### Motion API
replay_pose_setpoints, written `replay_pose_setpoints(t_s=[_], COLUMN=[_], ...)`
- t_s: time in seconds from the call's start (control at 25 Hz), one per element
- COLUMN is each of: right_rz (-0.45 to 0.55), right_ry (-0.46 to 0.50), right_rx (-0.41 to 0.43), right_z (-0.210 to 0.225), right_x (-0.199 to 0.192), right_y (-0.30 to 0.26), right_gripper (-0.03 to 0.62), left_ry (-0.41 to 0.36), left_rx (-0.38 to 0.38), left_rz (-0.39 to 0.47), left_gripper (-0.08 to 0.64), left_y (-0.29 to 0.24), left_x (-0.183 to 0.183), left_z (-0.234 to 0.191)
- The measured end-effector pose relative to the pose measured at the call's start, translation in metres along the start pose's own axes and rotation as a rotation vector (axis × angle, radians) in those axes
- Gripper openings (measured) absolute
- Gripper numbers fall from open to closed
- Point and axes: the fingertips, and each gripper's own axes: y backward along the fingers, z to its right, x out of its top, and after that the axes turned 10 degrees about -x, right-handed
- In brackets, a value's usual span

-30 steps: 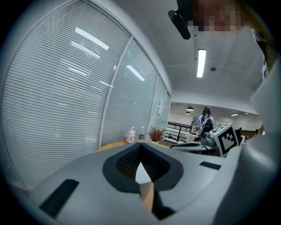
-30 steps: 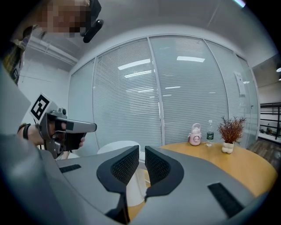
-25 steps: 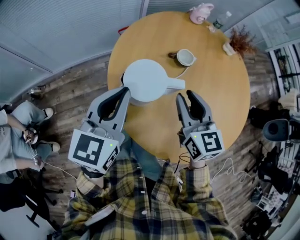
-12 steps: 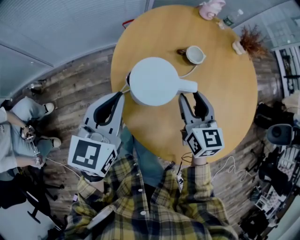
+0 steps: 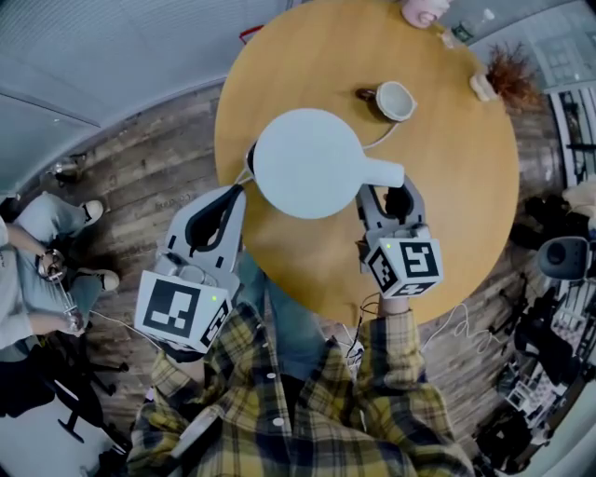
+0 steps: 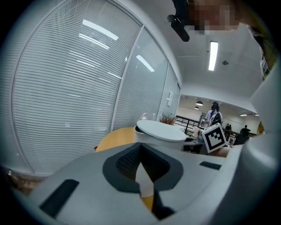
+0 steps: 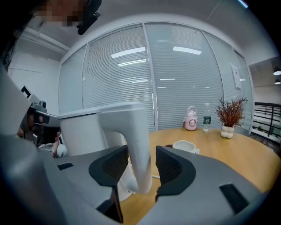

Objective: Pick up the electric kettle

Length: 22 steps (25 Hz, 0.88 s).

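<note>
Two fingers of the right gripper (image 5: 389, 197), just opened wide, straddle the handle (image 7: 139, 145) of the pale plastic electric kettle (image 5: 307, 163), which stands on the round wooden surface (image 5: 447, 214). Clamping comes next. The left gripper (image 5: 216, 210) seems closed and empty.

In the head view the electric kettle (image 5: 307, 163) shows only its lid and the top of its handle; its body and base lie hidden beneath. The table (image 5: 447, 233) runs off the top edge, which also cuts the pink bottle (image 5: 424, 9). In the left gripper view the left tongs (image 6: 141, 154) cover the kettle's lower half. The label on the water bottle (image 7: 207, 122) is too small to read.
</note>
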Motion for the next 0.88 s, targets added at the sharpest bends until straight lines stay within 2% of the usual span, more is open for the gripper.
replay_pose_setpoints(t_s=[0.16, 0.52, 0.72, 0.88], right_rz=[0.023, 0.069, 0.105, 0.115], right_ry=[0.026, -0.017, -0.018, 0.016], right_rx=[-0.024, -0.017, -0.037, -0.07], right_z=[0.001, -0.002, -0.004, -0.002], right_x=[0.0, 0.011, 0.022, 0.022], right_y=[-0.012, -0.03, -0.041, -0.042], right_gripper=[0.195, 0.184, 0.108, 0.057], left_ry=[0.005, 0.009, 0.006, 0.015], left_rx=[-0.002, -0.002, -0.007, 0.004], left_rz=[-0.012, -0.026, -0.038, -0.029], left_gripper=[0.003, 0.003, 0.003, 0.003], left_y=[-0.005, -0.008, -0.011, -0.011], left_x=[-0.006, -0.009, -0.011, -0.011], left_z=[-0.004, -0.011, -0.015, -0.019])
